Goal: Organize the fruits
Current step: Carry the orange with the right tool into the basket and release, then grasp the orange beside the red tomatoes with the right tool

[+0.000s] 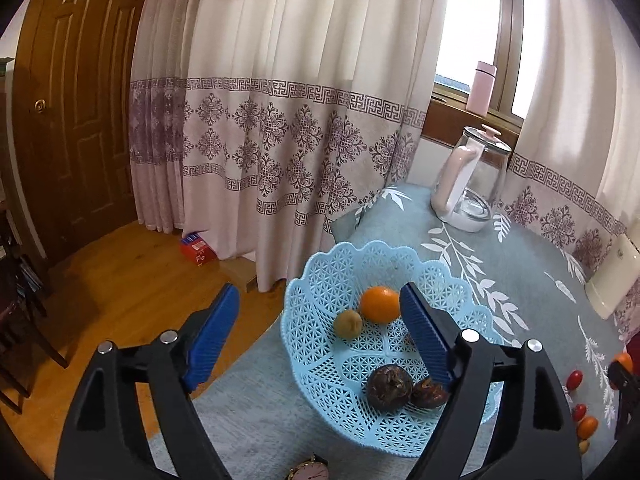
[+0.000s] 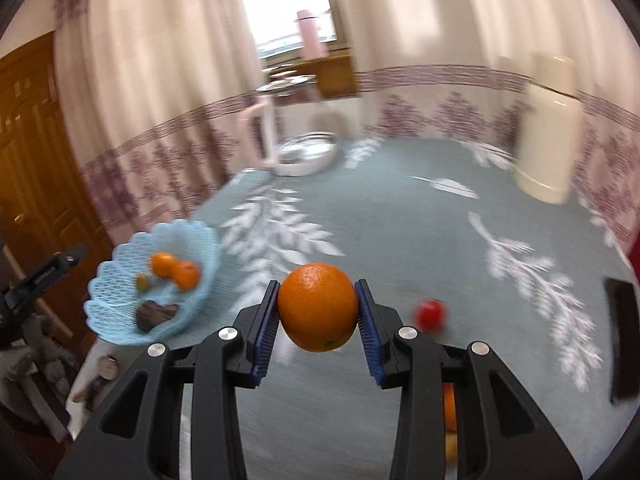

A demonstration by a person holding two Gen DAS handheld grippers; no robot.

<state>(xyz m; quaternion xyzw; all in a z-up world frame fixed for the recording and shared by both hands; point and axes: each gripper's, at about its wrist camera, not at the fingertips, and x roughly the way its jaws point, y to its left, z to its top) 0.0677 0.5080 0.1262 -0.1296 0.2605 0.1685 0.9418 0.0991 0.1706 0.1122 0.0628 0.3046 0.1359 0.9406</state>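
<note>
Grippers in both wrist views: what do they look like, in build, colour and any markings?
Both the left gripper and right gripper have matte black angular linkage arms with triangular cut-outs and round silver pivot bolts. Each finger carries a flat blue pad with fine ribbing. No cables, hands or sleeves show, and no readable markings.

the left gripper (image 1: 320, 312) is spread wide, its blue ribbed pads (image 1: 214, 336) far apart at about 10 and 2 o'clock from the wrist, nothing between them. the right gripper (image 2: 318, 312) is clamped, its blue pads (image 2: 267, 330) pressing both sides of an orange (image 2: 318, 306) held off the surface, fingers pointing toward 12 o'clock. the right wrist view is blurred.
</note>
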